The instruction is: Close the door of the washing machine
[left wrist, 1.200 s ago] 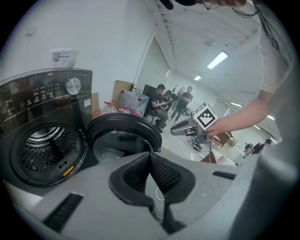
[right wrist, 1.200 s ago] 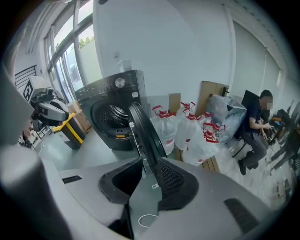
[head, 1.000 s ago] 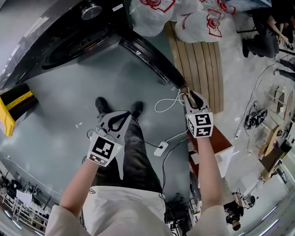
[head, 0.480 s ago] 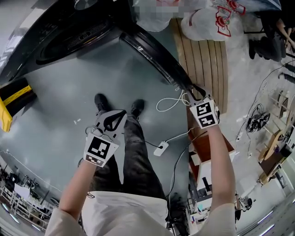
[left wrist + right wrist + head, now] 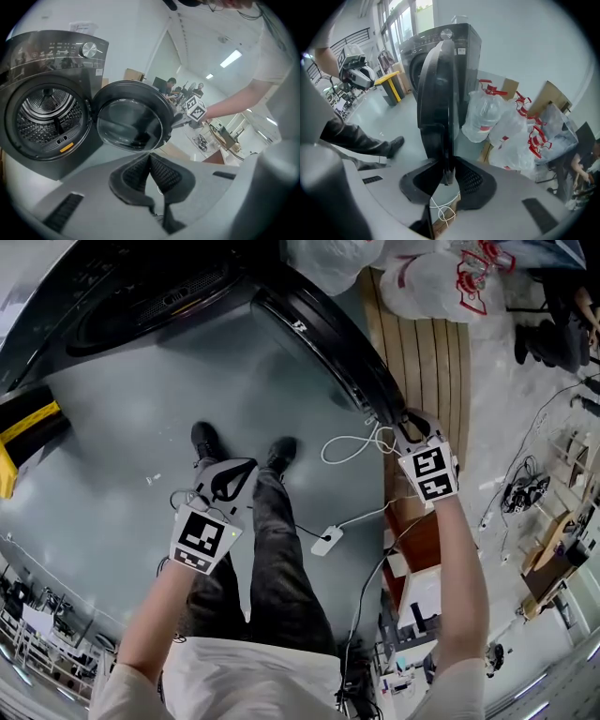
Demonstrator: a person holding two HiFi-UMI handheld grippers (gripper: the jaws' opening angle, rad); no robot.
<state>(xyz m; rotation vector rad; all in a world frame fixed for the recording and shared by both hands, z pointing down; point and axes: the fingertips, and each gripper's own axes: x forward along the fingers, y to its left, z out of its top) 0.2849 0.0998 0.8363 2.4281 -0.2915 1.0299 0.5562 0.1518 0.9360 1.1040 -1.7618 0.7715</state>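
Washing machine point(image 5: 51, 51) door point(image 5: 131, 119) open, yellow drum label point(image 5: 67, 146) illegible

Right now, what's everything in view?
washing machine: one, dark grey, upper left
door: one, black, open, beside the bench
plastic bags: several, white and red, by bench's far end
bench: one, wooden slats, right of door
cable: one, white, floor
adapter: one, white, floor below the cable
yellow-black block: one, far left
seated person: at least one, dark clothes, top right
shoes: two, black, floor
left gripper: one, grey, shut, empty
right gripper: one, grey, jaws just closing on door edge
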